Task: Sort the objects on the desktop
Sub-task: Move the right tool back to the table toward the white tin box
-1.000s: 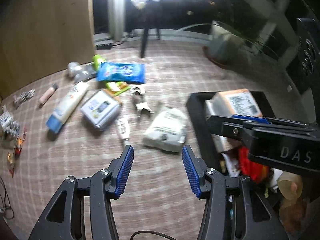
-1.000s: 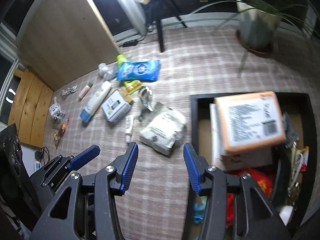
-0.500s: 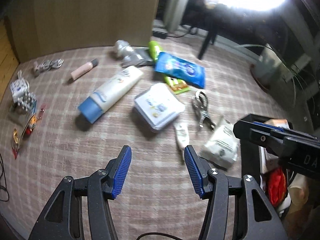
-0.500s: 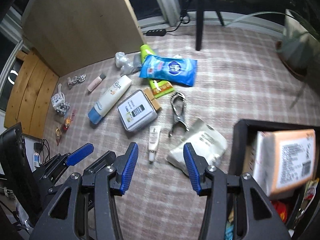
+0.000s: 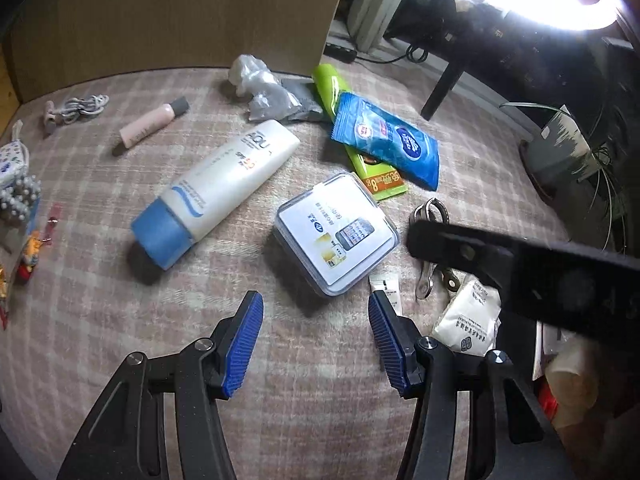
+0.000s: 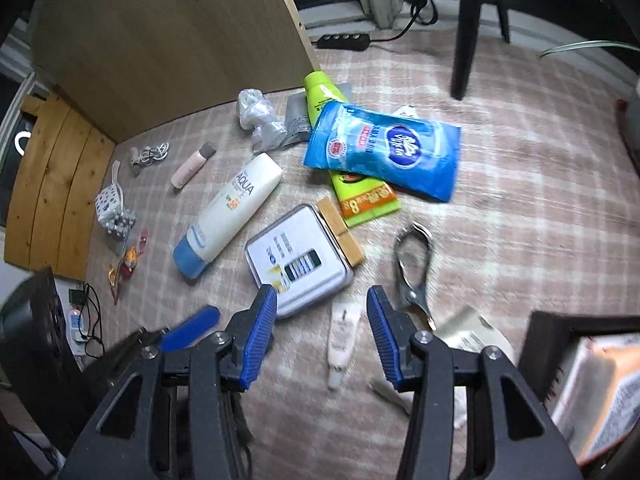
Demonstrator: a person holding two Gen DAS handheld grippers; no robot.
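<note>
Small items lie scattered on a checked cloth. My left gripper (image 5: 314,312) hovers open and empty just short of a clear plastic box (image 5: 336,236) with a printed card. A white sunscreen tube (image 5: 216,188) with a blue cap lies to its left. My right gripper (image 6: 322,300) is open above a small white tube (image 6: 342,332), which lies between its fingers, untouched. The plastic box (image 6: 298,264) is just ahead-left of it and metal clippers (image 6: 412,264) ahead-right. A blue wipes pack (image 6: 384,148) rests on a green tube (image 6: 320,88). A white sachet (image 5: 468,320) lies at the right.
A black bin (image 6: 560,328) holding an orange-labelled parcel (image 6: 600,384) sits at the right. A wooden panel (image 6: 168,40) stands behind the items. A pink stick (image 6: 192,166), coiled cable (image 6: 150,154), beads (image 6: 116,216) and a chair leg (image 6: 464,28) are around.
Both grippers have swung left, away from the black bin, and sunk closer to the scattered items. The plastic box and small tube now lie right in front of the fingers.
</note>
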